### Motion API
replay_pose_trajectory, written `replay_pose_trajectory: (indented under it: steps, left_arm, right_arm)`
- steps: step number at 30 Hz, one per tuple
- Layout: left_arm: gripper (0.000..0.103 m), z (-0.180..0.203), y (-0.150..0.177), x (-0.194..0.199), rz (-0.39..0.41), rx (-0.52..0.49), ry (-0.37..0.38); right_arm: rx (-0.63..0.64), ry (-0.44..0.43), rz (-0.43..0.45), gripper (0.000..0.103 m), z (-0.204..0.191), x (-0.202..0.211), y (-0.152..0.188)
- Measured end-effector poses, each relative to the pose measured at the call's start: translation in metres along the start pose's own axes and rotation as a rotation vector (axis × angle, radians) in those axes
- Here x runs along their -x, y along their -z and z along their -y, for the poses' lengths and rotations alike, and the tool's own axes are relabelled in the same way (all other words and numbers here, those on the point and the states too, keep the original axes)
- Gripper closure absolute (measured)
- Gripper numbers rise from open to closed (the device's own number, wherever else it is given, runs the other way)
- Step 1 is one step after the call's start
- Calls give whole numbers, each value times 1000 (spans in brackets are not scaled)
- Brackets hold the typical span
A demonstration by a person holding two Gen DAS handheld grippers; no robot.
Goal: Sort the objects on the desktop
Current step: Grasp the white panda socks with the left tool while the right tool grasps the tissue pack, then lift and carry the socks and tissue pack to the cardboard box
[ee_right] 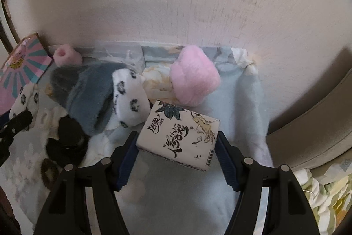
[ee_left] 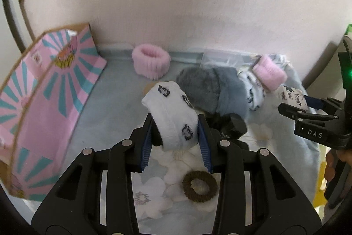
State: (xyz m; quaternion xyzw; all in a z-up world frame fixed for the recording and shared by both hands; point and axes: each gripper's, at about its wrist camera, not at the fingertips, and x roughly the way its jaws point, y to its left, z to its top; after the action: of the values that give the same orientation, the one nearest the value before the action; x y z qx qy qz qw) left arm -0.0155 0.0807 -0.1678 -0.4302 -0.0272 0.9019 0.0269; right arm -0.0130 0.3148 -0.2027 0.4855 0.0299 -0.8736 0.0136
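My left gripper (ee_left: 176,131) is shut on a rolled white sock with dark flower marks (ee_left: 170,116), held above the cloth; it also shows in the right wrist view (ee_right: 25,98). My right gripper (ee_right: 177,147) is shut on a white tissue pack with black calligraphy (ee_right: 179,136); it shows at the right of the left wrist view (ee_left: 290,96). A grey-blue furry hat (ee_left: 206,89) lies behind the sock, with a second white flowered sock (ee_right: 129,96) against it. One pink fluffy band (ee_left: 151,61) stands near the wall, another (ee_right: 193,76) lies right of the hat.
A pink and teal paper bag (ee_left: 44,102) stands open at the left. A brown hair tie (ee_left: 199,186) lies on the flowered cloth (ee_left: 154,191) below my left gripper. A black object (ee_right: 68,142) lies in front of the hat. A wall (ee_left: 176,3) closes the back.
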Motion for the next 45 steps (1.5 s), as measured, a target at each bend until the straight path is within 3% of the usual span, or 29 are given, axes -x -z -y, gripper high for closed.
replay_pose_trajectory:
  steps: [8,14,21,32,45]
  left_arm:
    - [69,-15,-35,34,29,-52,42]
    - [69,-40,-64,57,46,-87,76]
    - [69,-90,-86,73,48,-55,61]
    - [69,-175,-101,97,63,1,-19]
    - [69,-277,-71,92,-47,115,-93]
  right_arm:
    - [-1,5,29,39,6,53,-14]
    - [25,4,71,39,-26,62,-69]
    - [80,-16,110,39,-59,97,-101]
    - [262,-124,147,39,-154,108,-159]
    - [576,-317,43,39,-308,75,-185]
